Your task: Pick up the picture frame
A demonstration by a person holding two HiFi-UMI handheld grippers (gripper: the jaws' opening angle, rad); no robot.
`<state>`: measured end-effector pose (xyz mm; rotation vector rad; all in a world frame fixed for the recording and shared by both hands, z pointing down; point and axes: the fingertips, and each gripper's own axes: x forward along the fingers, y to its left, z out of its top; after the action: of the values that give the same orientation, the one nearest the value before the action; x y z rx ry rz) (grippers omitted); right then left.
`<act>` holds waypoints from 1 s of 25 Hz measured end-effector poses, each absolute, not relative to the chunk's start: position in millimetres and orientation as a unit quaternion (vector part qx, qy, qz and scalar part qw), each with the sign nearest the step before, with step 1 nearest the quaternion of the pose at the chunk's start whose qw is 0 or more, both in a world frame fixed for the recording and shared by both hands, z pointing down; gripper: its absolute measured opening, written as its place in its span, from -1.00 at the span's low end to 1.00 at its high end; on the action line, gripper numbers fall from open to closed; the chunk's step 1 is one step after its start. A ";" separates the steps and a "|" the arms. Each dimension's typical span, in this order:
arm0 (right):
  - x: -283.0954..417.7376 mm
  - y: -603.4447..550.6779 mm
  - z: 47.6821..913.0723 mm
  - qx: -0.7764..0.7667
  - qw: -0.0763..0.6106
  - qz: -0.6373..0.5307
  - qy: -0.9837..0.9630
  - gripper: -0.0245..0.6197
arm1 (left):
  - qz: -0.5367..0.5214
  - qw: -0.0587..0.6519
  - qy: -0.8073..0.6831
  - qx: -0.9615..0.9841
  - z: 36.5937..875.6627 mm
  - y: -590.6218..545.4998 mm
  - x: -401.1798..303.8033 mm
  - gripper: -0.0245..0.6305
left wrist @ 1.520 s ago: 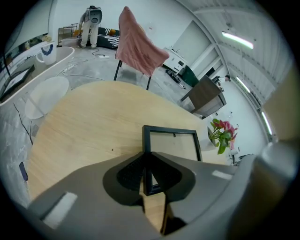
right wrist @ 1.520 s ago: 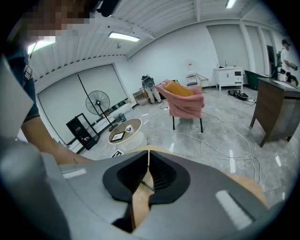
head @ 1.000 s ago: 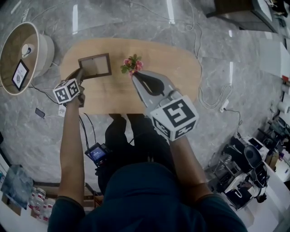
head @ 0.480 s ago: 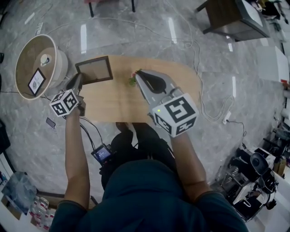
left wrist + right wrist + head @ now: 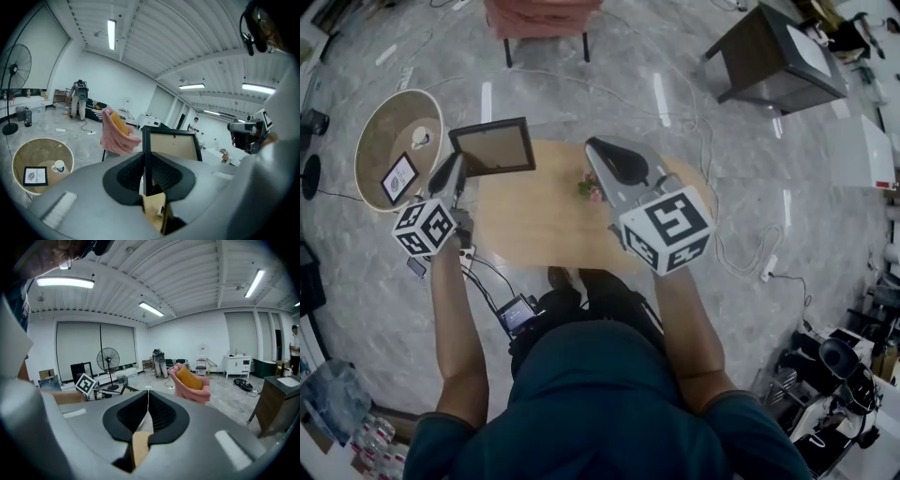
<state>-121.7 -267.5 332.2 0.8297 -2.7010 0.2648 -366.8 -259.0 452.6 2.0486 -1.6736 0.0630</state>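
The picture frame (image 5: 492, 147) has a dark rim and a brown backing. It hangs in the air above the left end of the oval wooden table (image 5: 544, 220). My left gripper (image 5: 459, 169) is shut on the frame's left edge. In the left gripper view the frame (image 5: 171, 143) stands upright, its edge pinched between the dark pads (image 5: 161, 174) of my left gripper (image 5: 146, 157). My right gripper (image 5: 593, 147) is held up over the table's middle. It is shut and empty, and its pads (image 5: 161, 414) meet at the tip of the right gripper (image 5: 148, 392).
A small bunch of pink flowers (image 5: 592, 186) stands on the table. A round tan tub (image 5: 370, 141) with a card and a cup sits on the floor at the left. A pink chair (image 5: 542, 19) and a dark cabinet (image 5: 778, 52) stand farther off. Cables lie across the floor.
Both grippers have risen well above the table. The left one has carried the picture frame up with it. The table and floor now look farther away.
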 end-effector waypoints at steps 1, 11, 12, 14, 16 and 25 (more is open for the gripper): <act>-122.3 -266.8 324.3 0.289 0.148 0.086 -0.942 -0.89 | 0.017 0.240 -0.613 0.752 441.2 -257.2 -367.0 -0.79; -138.2 -253.5 260.9 0.283 0.120 0.029 -0.951 -0.89 | -0.027 0.164 -0.628 0.760 340.7 -229.4 -383.4 -0.79; -140.0 -251.5 255.2 0.282 0.116 0.023 -0.952 -0.89 | -0.031 0.156 -0.630 0.760 332.1 -225.9 -385.3 -0.79; -143.5 -247.2 243.3 0.279 0.107 0.012 -0.954 -0.89 | -0.040 0.140 -0.633 0.760 313.9 -218.2 -388.8 -0.79; -145.9 -243.1 230.7 0.275 0.097 0.001 -0.957 -0.89 | -0.047 0.124 -0.635 0.761 294.9 -211.0 -390.5 -0.79; -138.2 -224.1 178.4 0.262 0.037 -0.035 -0.964 -0.89 | -0.062 0.052 -0.643 0.762 219.8 -175.6 -379.2 -0.79</act>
<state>-138.2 -224.1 178.4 0.8037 -2.9588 -0.1089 -379.2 -175.6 219.8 2.3170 -1.9567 -0.1881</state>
